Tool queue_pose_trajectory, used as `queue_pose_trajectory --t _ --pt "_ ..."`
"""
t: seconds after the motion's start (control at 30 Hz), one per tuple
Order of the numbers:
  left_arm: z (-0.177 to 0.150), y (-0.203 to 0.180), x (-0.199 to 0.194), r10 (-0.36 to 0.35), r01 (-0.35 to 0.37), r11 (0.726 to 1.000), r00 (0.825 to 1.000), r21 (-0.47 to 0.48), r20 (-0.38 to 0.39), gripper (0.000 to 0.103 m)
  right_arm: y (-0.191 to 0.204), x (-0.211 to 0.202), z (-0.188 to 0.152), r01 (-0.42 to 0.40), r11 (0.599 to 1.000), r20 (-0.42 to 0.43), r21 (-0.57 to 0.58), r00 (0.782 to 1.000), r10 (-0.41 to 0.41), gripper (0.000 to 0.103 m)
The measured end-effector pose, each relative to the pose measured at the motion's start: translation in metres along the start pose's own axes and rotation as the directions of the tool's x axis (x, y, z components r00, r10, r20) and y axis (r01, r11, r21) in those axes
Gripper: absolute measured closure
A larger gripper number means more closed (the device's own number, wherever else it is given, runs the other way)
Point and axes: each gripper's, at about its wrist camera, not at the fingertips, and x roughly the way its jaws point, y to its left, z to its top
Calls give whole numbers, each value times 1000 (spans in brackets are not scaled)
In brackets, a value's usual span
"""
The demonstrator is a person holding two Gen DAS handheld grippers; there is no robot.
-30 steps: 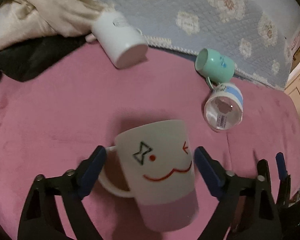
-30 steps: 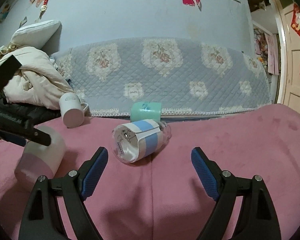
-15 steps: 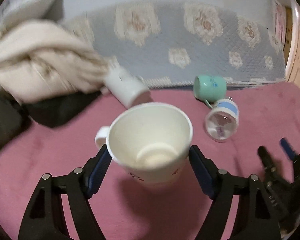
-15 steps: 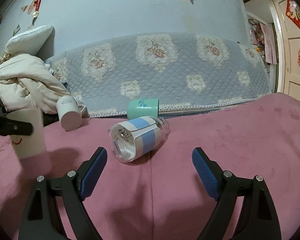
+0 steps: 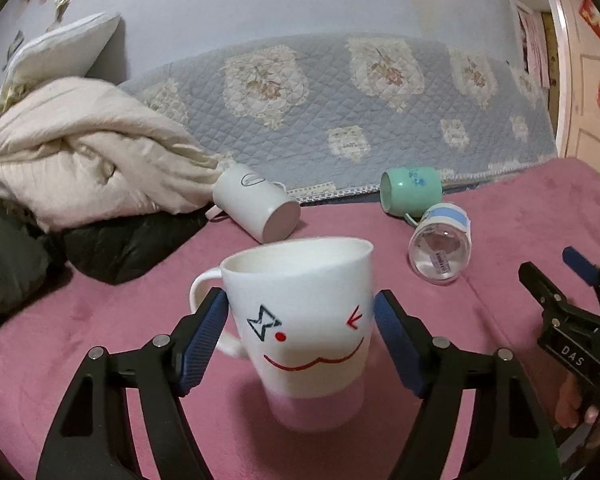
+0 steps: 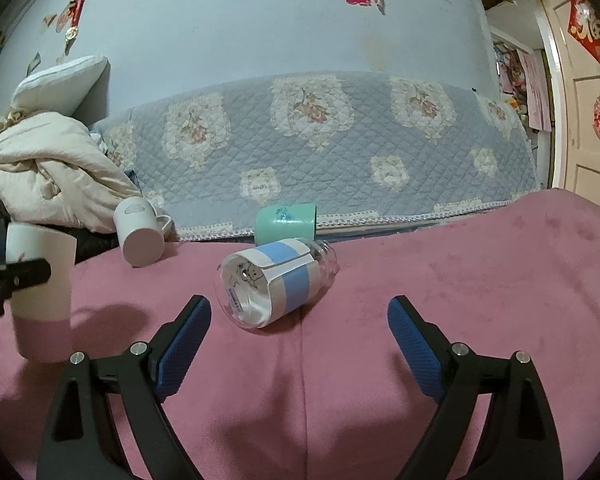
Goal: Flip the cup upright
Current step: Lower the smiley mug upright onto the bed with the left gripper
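A white mug with a pink base and a drawn smiling face [image 5: 306,336] stands upright on the pink blanket [image 5: 100,320], handle to the left. My left gripper [image 5: 300,332] is shut on it, its blue pads [image 5: 204,336] pressed on both sides. The mug also shows at the left edge of the right wrist view [image 6: 40,284]. My right gripper [image 6: 298,332] is open and empty, low over the blanket, in front of a glass jar with a blue band [image 6: 276,282] lying on its side.
A white mug [image 5: 256,206] and a teal cup [image 5: 410,190] lie on their sides at the back, near the jar [image 5: 440,248]. A cream quilt [image 5: 80,160] and dark clothes [image 5: 120,244] are piled at the left. A grey-blue quilted cover [image 6: 320,148] hangs behind.
The face mug was upside down in my left gripper one second ago. It was turned over, mouth towards the camera halfway, and now stands upright on the blanket. The right gripper barely moved.
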Motion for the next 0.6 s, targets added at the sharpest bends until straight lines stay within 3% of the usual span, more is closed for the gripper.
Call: queue_pose_trajectory --t 0.2,0.33,0.37,0.4,0.43,0.53,0.6 --pt "-13 3 -1 -78 78 997 997 -4 23 35 5 1 -1 6 1000 -7 -29 1000 -6 12" --pt "-26 1 -6 -90 89 996 995 28 44 35 5 2 -1 4 1000 -9 -27 1000 -4 12" --pt "-28 -1 -7 -98 97 995 994 38 45 33 5 2 -1 2 1000 -8 -24 1000 -3 12" --pt "-30 -1 -7 -114 112 993 993 44 41 22 4 2 -1 2 1000 -8 -23 1000 -2 12" --pt "-32 0 -9 -138 136 990 990 39 41 18 4 2 -1 2 1000 -8 -23 1000 -2 12" --pt "-35 9 -28 -218 218 976 969 10 112 12 4 2 -1 6 1000 -5 -21 1000 -6 12" --pt "-37 14 -42 -238 239 971 956 12 173 0 6 2 -2 7 1000 -3 -26 1000 -7 12"
